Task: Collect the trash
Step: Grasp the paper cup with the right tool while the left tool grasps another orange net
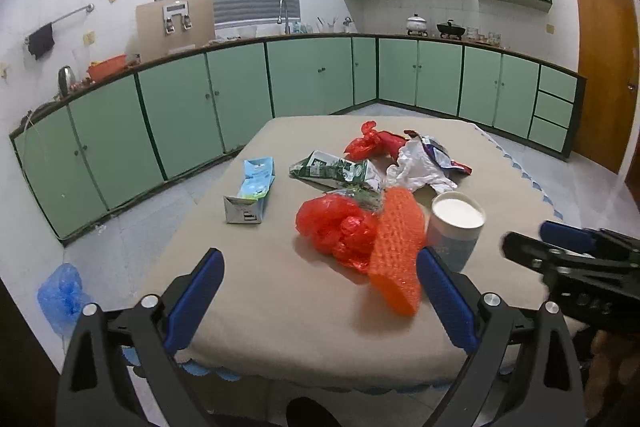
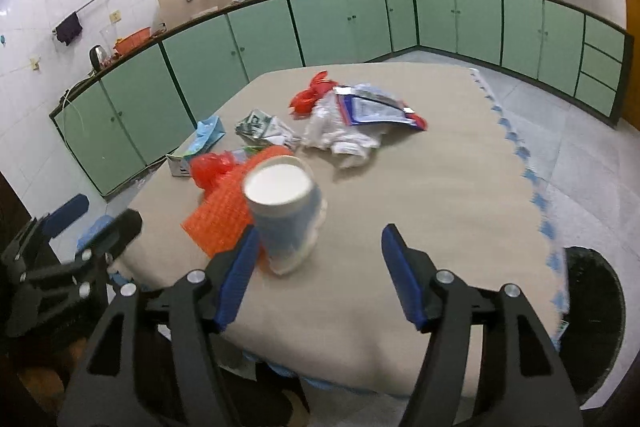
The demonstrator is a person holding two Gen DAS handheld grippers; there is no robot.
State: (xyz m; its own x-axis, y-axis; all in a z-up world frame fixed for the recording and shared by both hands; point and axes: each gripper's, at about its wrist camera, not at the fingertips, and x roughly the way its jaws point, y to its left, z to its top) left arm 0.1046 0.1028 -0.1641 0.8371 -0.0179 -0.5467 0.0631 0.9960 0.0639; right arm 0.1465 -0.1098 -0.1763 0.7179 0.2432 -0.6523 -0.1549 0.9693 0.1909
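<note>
Barely begun: cup point(image 2: 286, 215), cartons, wrappers and bags all on worktop point(image 2: 440, 195), possibly bin point(image 2: 592, 323) beside; left tool point(image 1: 320, 291) and right tool point(image 2: 316, 275) wide open, empty.

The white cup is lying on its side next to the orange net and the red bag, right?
Not quite. The white cup stands upright, its open mouth facing up, as the left wrist view shows. It is indeed next to the orange net and the red bag.
</note>
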